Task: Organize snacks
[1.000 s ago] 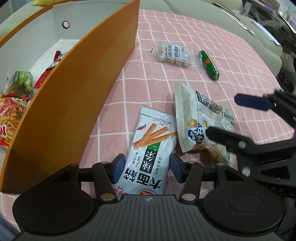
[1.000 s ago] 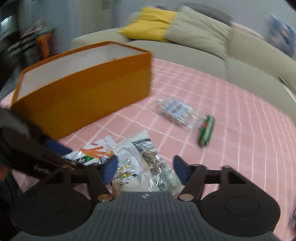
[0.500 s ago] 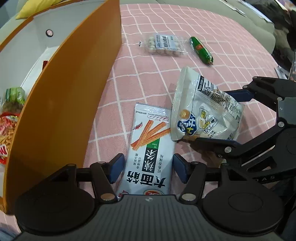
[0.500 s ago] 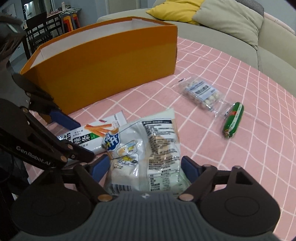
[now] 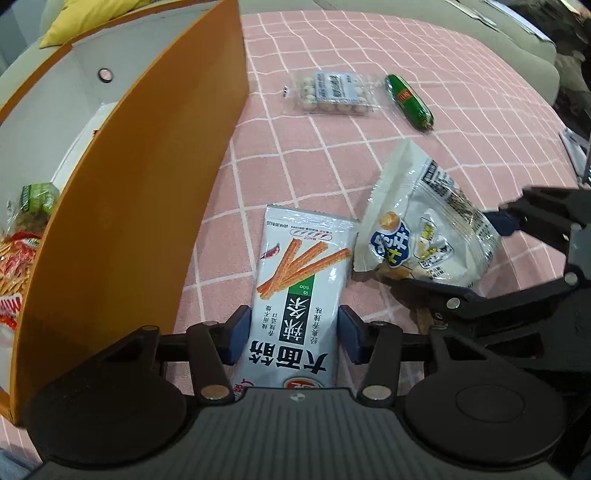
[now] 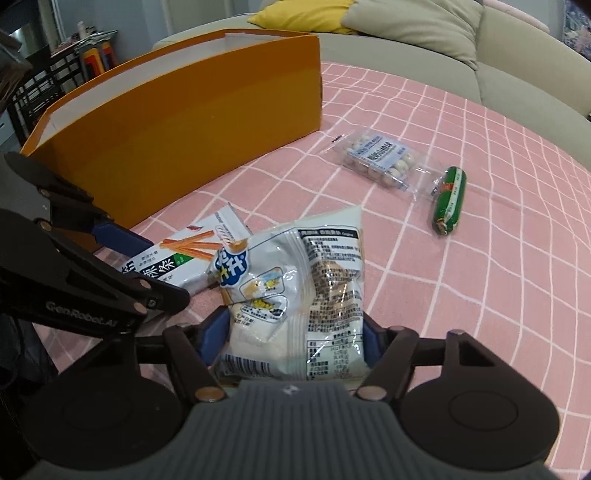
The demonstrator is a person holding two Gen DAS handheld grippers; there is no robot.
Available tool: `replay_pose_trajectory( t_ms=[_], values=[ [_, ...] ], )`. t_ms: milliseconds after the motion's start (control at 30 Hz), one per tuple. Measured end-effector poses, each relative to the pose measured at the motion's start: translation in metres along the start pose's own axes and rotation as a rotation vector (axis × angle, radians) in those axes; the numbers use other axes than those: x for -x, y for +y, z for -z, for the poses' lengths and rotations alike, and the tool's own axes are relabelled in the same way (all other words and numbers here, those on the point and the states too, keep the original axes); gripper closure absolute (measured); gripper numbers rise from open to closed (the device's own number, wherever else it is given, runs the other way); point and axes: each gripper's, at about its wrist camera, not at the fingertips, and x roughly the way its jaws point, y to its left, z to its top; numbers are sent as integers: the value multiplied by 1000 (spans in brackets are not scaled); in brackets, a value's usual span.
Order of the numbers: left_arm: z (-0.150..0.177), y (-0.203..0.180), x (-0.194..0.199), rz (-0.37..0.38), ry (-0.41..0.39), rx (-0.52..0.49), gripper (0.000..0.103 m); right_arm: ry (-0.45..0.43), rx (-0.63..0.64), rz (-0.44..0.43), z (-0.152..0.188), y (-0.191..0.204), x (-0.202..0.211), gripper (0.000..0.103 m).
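A white packet with orange sticks (image 5: 295, 288) lies flat on the pink checked cloth (image 5: 295, 155), beside the orange box (image 5: 129, 203). My left gripper (image 5: 294, 332) straddles its near end. The jaws are closing and the blue pads touch both long edges. Just right of it sits a white and blue snack bag (image 6: 295, 288). My right gripper (image 6: 295, 332) is closing on that bag, which bulges between the pads with its far end tipped up. In the left wrist view the right gripper (image 5: 476, 258) flanks the bag (image 5: 424, 229).
The box holds several snacks (image 5: 22, 240) at its left end. Farther back on the cloth lie a clear pack of white balls (image 6: 380, 158) and a green sausage (image 6: 448, 201). A grey sofa with a yellow cushion (image 6: 306, 14) stands behind.
Both pairs of jaws widened, then came in against their packets. The white and blue bag has crumpled and its far end has risen. The hands have barely shifted.
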Motion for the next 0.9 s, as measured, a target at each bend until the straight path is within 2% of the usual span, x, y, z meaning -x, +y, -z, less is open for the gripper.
replay_pose_trajectory(
  t_ms=[233, 400, 767, 900],
  values=[
    [4, 2, 5, -9, -28, 69, 48, 2, -77, 44, -1, -1, 8, 52],
    [8, 2, 23, 1, -74, 90, 48, -25, -157, 61, -1, -11, 23, 52],
    [2, 10, 85, 70, -204, 185, 48, -84, -203, 112, -4, -7, 59, 52],
    [-4, 16, 106, 88, -244, 208, 48, -106, -213, 104, -12, 0, 72, 52]
  ],
)
